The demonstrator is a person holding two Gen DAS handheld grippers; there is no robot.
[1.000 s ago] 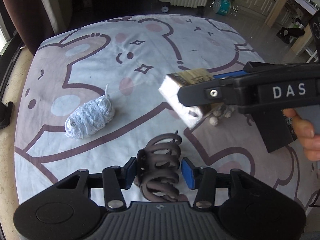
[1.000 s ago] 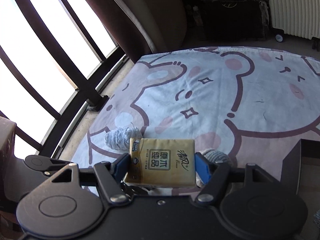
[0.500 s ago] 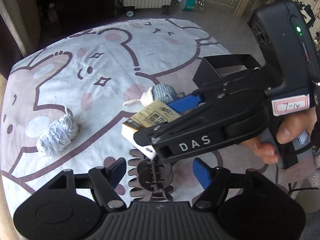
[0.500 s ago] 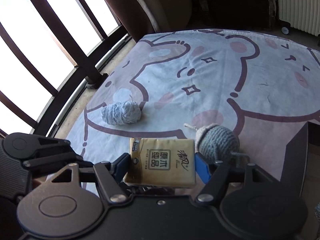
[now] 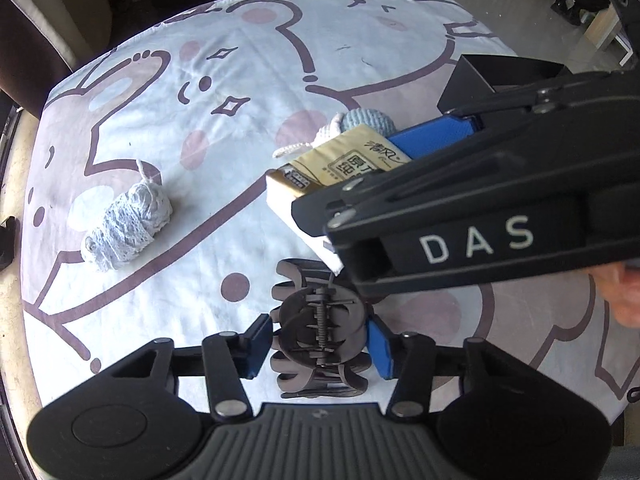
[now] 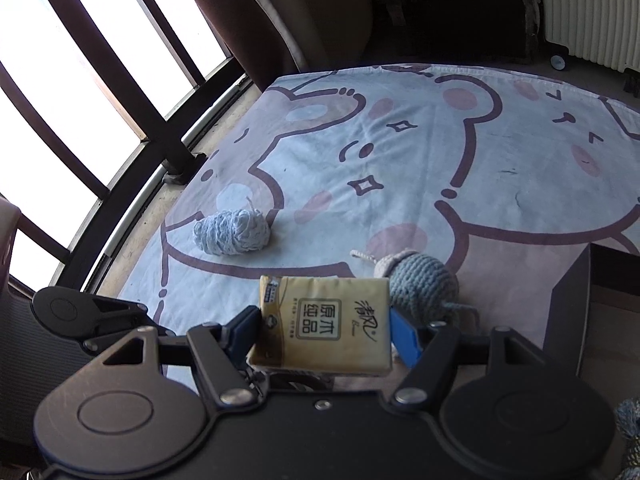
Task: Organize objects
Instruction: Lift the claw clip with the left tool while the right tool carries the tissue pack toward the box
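Note:
My left gripper (image 5: 320,346) is shut on a dark brown hair claw clip (image 5: 318,328), held above the bear-print cloth (image 5: 248,80). My right gripper (image 6: 326,330) is shut on a tan tissue pack (image 6: 326,324); it also shows in the left wrist view (image 5: 340,168), just above and beyond the clip. A pale blue-white yarn bundle (image 5: 128,224) lies on the cloth to the left, also in the right wrist view (image 6: 232,232). A blue-grey crocheted toy (image 6: 420,284) lies just beyond the tissue pack, near the black box.
A black open box (image 5: 492,76) stands at the cloth's right side, seen also in the right wrist view (image 6: 576,300). A window with dark bars (image 6: 100,80) and a curtain lie left. A white radiator (image 6: 592,12) stands at the far wall.
Half a second ago my left gripper was open around the clip; now it is shut on it. The right gripper with the tissue pack has shifted slightly over the clip, towards the box side.

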